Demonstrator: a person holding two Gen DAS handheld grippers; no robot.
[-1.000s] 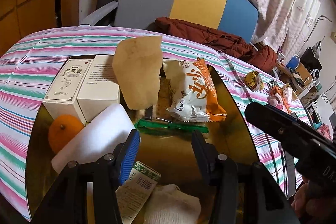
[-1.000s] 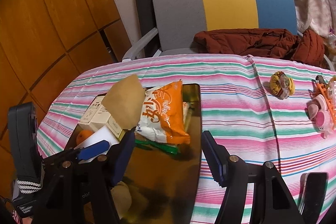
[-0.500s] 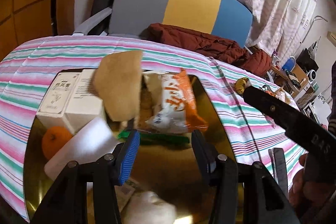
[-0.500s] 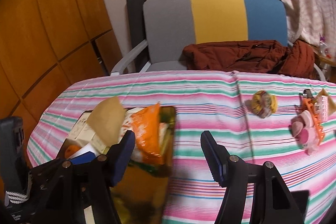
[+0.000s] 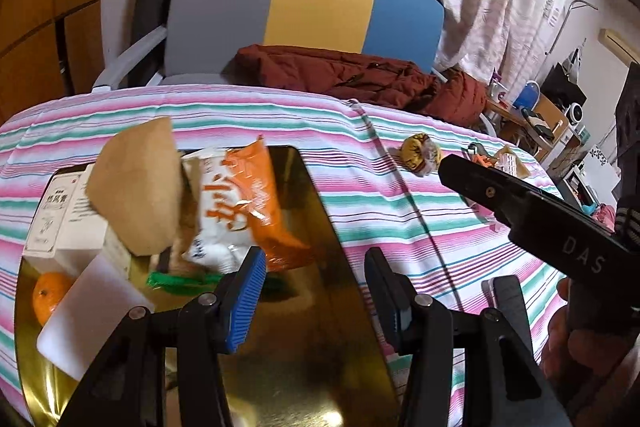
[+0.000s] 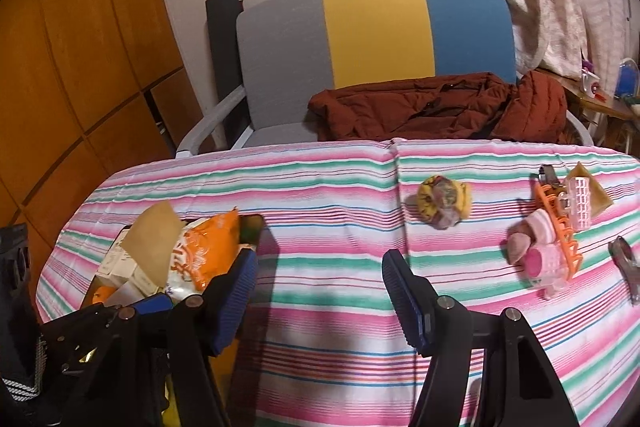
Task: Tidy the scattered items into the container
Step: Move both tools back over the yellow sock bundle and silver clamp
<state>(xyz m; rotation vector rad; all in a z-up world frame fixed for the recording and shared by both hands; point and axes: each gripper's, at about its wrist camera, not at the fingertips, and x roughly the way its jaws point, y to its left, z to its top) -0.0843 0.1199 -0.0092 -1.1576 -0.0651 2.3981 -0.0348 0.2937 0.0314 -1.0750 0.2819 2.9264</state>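
Your left gripper point(image 5: 314, 293) and right gripper point(image 6: 318, 297) both hang with fingers apart and empty (nothing between them). The gold tray point(image 5: 320, 227) already holds snacks; the yellow wrapped treat point(image 6: 443, 201) lies right of the tray, ready for collecting.

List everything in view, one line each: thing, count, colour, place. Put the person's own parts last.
gold tray: 1, shiny gold, left on the table.
snack bag: 1, orange and white, in the tray.
white boxes: 2, white, tray's far left.
brown paper: 1, tan, over the boxes.
orange: 1, orange, tray's left edge.
white roll: 1, white, beside the orange.
green wrapper: 1, green, tray middle.
wrapped snack: 1, yellow, on the striped cloth.
hair clips and rollers: several, pink and orange, cloth's right.
chair: 1, grey, yellow, blue, behind the table.
jacket: 1, rust red, on the chair.
left gripper: open, empty.
right gripper: open, empty.
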